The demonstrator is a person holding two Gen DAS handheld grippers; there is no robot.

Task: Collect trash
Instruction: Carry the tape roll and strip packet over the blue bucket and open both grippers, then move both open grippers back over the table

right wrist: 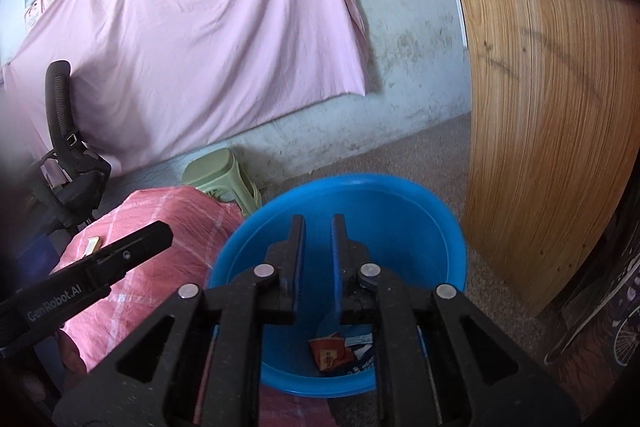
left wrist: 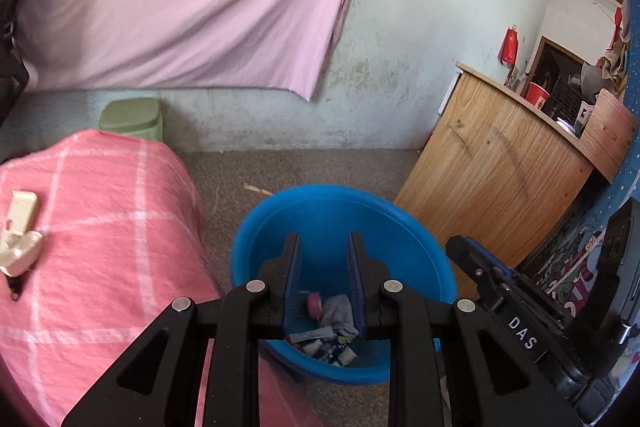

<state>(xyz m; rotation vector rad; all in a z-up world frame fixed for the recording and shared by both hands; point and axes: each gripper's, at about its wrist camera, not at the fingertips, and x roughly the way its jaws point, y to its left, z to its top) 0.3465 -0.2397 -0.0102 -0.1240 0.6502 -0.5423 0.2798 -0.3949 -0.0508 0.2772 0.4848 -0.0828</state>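
The cream plastic trash pieces (left wrist: 18,231) lie on the pink checked cloth-covered table (left wrist: 120,227), left of my left claw (left wrist: 324,247), which is the nearer one. Both it and my right claw (right wrist: 318,227) hang empty, jaws apart, over the round blue plastic bin (left wrist: 280,211) holding crumpled wrappers (left wrist: 328,331).

blue bucket (left wrist: 400,227) on the floor — crumpled wrappers (right wrist: 332,351) at its bottom
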